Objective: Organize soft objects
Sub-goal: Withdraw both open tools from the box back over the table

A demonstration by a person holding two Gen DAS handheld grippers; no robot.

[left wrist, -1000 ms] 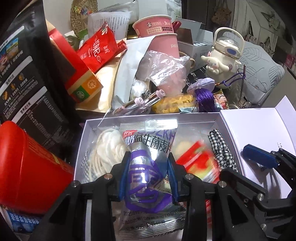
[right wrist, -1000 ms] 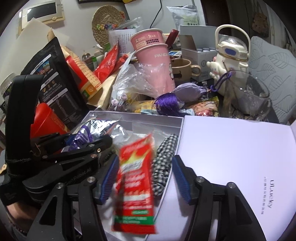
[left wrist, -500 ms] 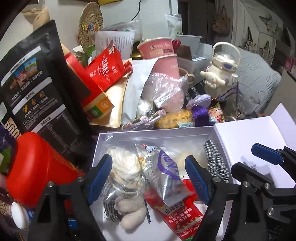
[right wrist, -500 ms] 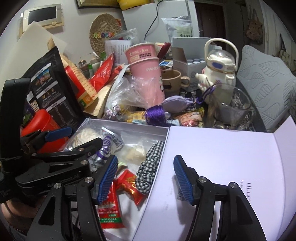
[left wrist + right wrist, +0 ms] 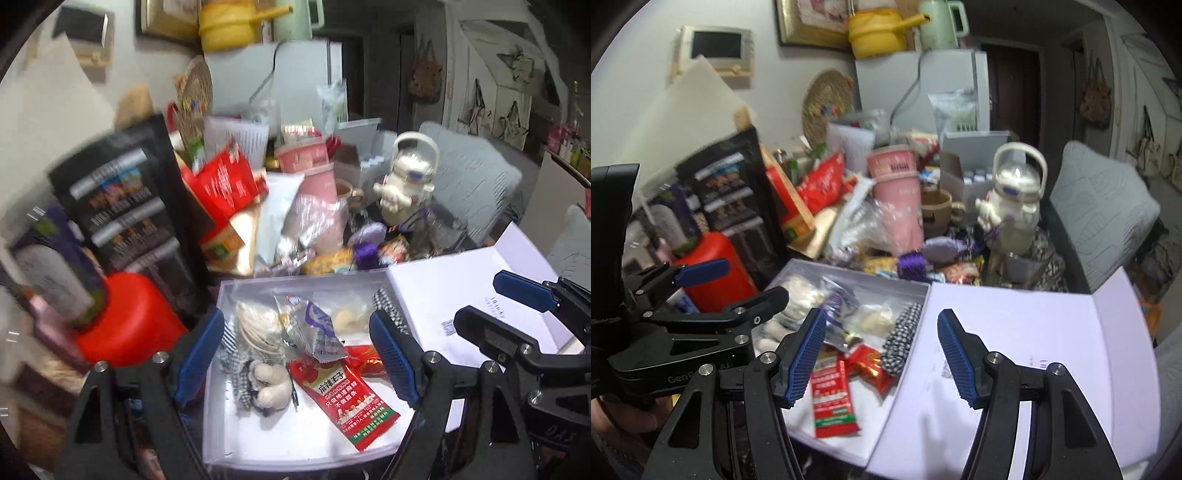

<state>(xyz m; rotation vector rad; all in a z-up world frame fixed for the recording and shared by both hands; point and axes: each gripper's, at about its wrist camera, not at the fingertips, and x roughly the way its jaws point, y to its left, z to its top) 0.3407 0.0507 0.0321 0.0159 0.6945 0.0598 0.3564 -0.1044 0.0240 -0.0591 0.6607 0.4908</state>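
Inside white box: snack packets, plush toy already in. Left gripper, right gripper both spread, empty. Lid unclosed.

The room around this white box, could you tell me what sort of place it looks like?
Most likely a lived-in home, perhaps a kitchen or dining corner. A small fridge stands behind the cluttered table, with a yellow pot on top, and snack packets and a pink cup crowd the white box.

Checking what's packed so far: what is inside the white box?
In the white box: red snack packet, silver-purple pouch, checkered cloth, cream plush toy, bagged white items. Anything beneath them is hidden.
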